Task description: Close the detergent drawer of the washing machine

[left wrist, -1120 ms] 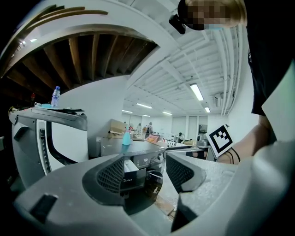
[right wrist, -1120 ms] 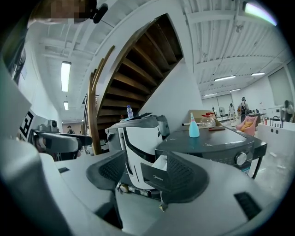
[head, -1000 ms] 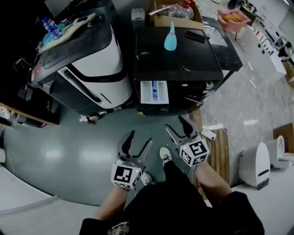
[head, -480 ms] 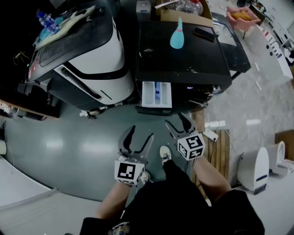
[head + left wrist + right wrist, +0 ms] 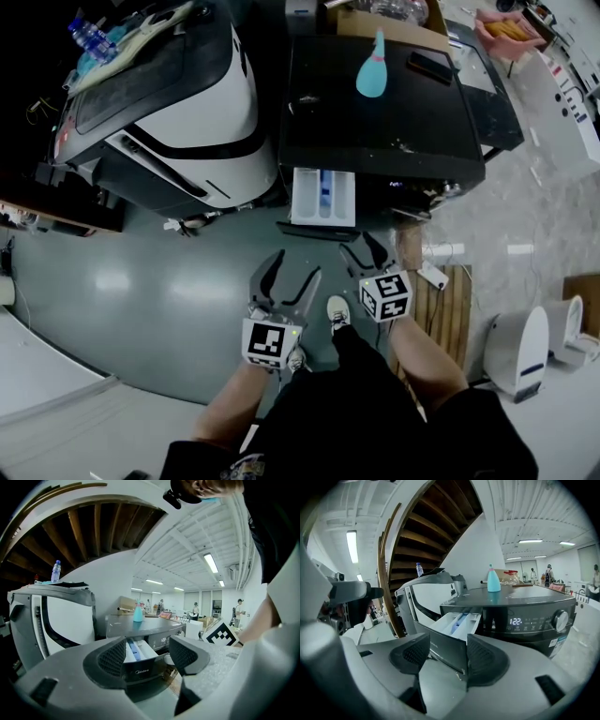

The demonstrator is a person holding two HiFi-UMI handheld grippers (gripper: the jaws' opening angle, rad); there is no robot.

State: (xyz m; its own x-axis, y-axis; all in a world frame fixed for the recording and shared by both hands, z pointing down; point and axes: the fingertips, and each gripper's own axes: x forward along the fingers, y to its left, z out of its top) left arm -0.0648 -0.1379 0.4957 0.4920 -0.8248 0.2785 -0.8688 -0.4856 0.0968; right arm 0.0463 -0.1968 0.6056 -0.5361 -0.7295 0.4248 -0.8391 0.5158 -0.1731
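Two grippers [image 5: 293,265] [image 5: 361,246], two machines [image 5: 384,103] [image 5: 187,103], one drawer [image 5: 323,197] — one teal bottle [image 5: 373,67].

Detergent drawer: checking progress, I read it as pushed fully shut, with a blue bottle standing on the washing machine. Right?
No. The detergent drawer is pulled out, not shut, as the head view shows. The blue bottle does stand on the washing machine.
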